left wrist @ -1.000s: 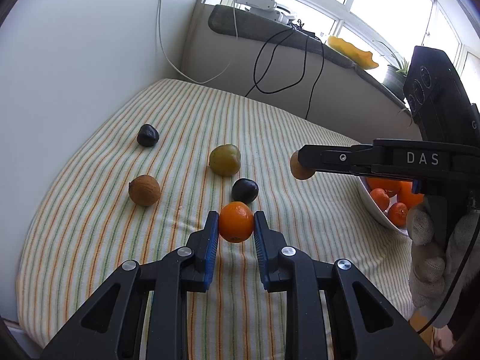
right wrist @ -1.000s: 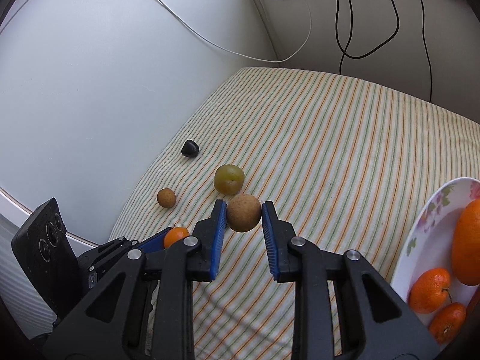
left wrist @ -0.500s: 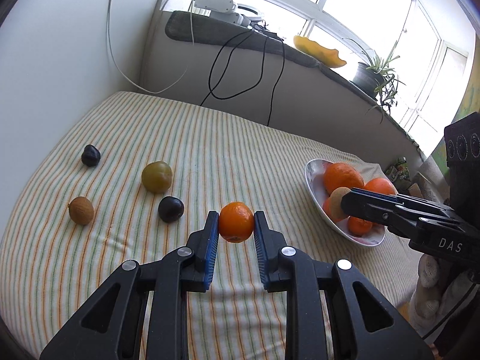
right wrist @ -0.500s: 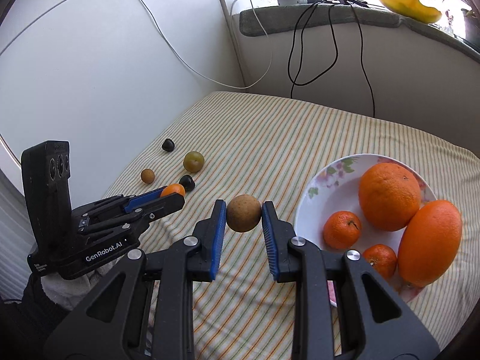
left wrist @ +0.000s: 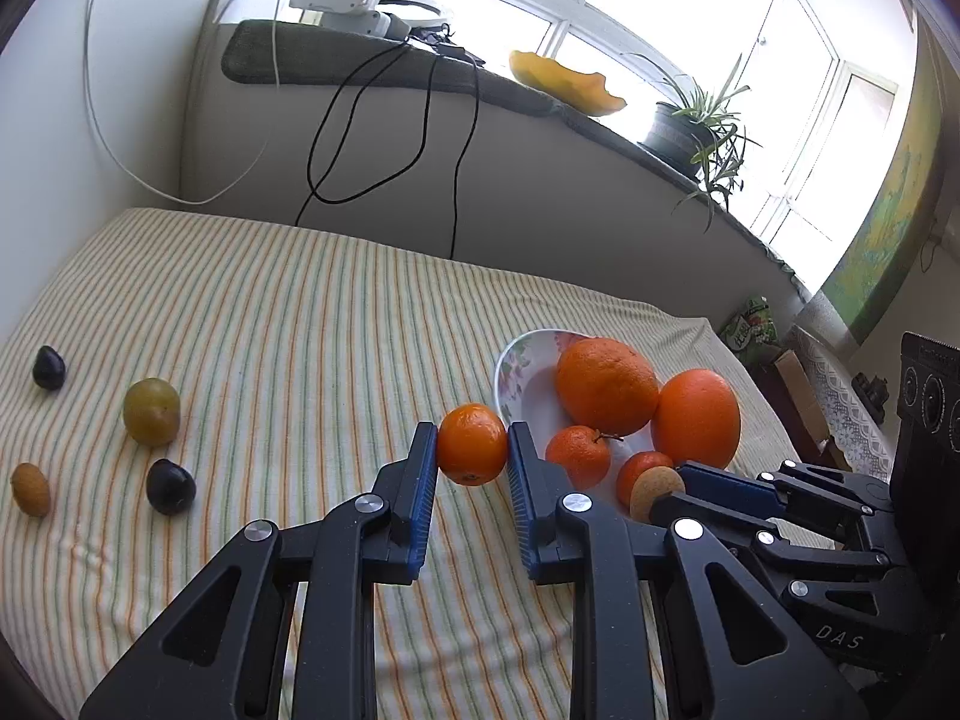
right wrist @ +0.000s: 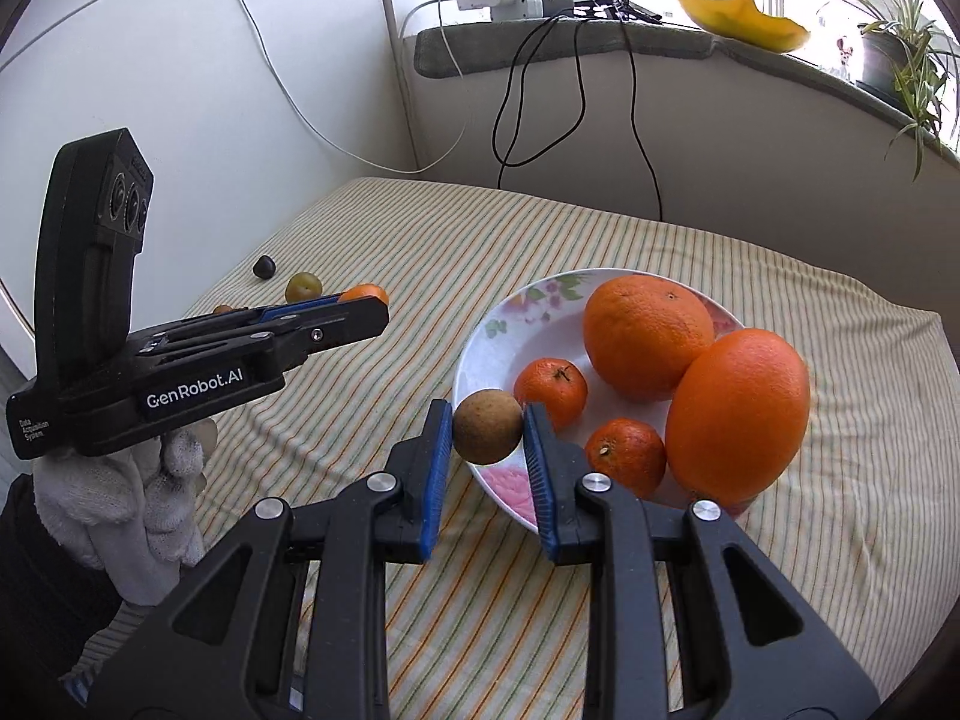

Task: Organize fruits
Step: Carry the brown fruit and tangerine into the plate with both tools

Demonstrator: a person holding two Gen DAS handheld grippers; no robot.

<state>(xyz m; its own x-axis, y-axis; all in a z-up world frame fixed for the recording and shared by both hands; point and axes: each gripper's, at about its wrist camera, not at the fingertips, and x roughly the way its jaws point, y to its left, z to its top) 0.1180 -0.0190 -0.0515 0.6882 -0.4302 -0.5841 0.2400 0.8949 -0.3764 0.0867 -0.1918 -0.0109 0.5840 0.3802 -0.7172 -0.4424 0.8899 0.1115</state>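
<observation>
The left claw point(left wrist: 472, 461) is clamped on a mandarin point(left wrist: 471, 443), held above the striped cloth point(left wrist: 312, 324) of the table just left of the bowl point(right wrist: 480, 354). The right claw point(right wrist: 487, 441) grips a brown fruit point(right wrist: 487, 426) over the bowl's near rim, close to the two oranges point(right wrist: 648, 333) and two small mandarins point(right wrist: 551, 383) lying inside. Well apart on the cloth lie a green plum point(left wrist: 151, 410), two dark plums point(left wrist: 171, 486) and another small brown fruit point(left wrist: 30, 488).
</observation>
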